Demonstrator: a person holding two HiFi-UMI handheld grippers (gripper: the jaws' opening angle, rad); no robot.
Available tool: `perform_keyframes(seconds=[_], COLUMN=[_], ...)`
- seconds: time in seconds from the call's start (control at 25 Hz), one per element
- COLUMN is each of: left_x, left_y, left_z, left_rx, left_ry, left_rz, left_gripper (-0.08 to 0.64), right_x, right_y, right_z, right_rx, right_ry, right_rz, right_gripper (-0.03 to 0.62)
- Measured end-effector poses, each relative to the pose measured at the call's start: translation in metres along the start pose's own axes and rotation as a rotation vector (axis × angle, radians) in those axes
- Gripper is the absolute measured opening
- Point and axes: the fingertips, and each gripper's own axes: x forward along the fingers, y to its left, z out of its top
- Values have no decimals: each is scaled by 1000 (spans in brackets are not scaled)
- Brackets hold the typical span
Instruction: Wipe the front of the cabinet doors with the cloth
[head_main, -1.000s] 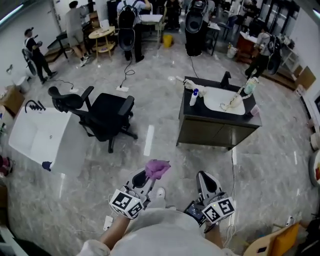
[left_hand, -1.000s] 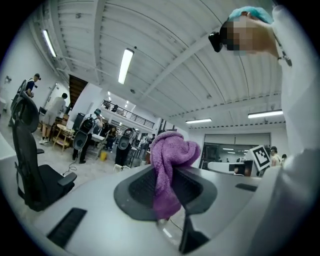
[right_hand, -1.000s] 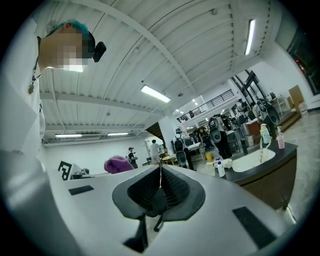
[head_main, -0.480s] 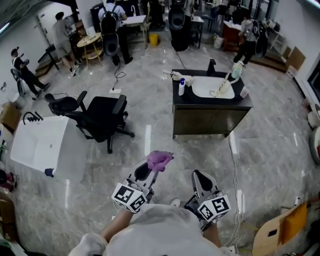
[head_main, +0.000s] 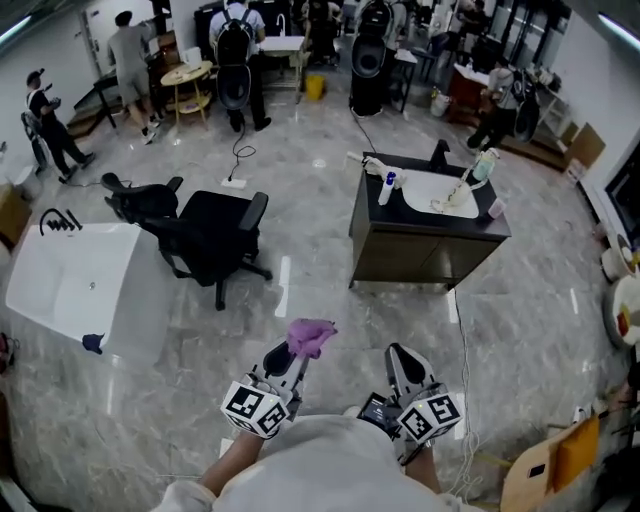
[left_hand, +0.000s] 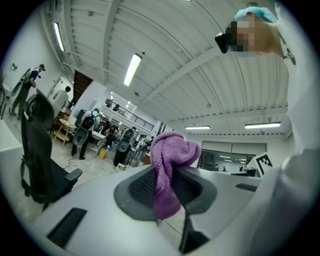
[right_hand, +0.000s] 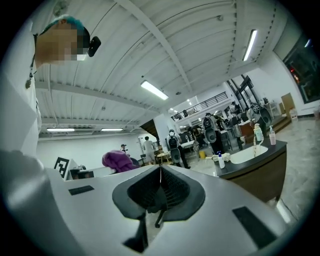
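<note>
Cloth (head_main: 311, 337) is clamped in the left tool (head_main: 297, 354), whose jaws are closed on it with only the fabric's thickness between them. In the left gripper view the purple cloth (left_hand: 170, 165) runs lengthwise along the jaws of that tool (left_hand: 165, 189). One narrow strip lies pinched between the pads, and a bunched, folded knot stands out beyond the tips. Its long axis follows the tool's own line, pointing forward and away from the person (the head view shows the knot leading, over bare floor (head_main: 330, 270)).

Right tool (head_main: 408, 362) is closed. In the right gripper view the jaws of this tool (right_hand: 160, 186) meet along a thin seam with nothing between them. The cloth (right_hand: 118, 160) shows there off to the left, level with the tool.

Both tools are held close in front of the person's body, side by side and apart. The cabinet (head_main: 430, 258) stands well ahead and to the right, its dark doors facing the person. No contact between cloth and doors. A black chair (head_main: 215, 235) stands ahead to the left.
</note>
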Motion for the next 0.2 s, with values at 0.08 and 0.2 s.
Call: perform_keyframes(seconds=[0.08, 0.2], left_x=[-29, -71], left_y=[28, 69], left_z=[3, 8], left_rx=[-5, -6], left_ry=[5, 21], left_rz=[43, 102], left_gripper=[80, 80], right_x=[18, 39], right_y=[26, 67], right_z=[-7, -17], right_rx=[15, 40], right_ry=[4, -4], right_rz=[11, 22], right_gripper=[28, 28])
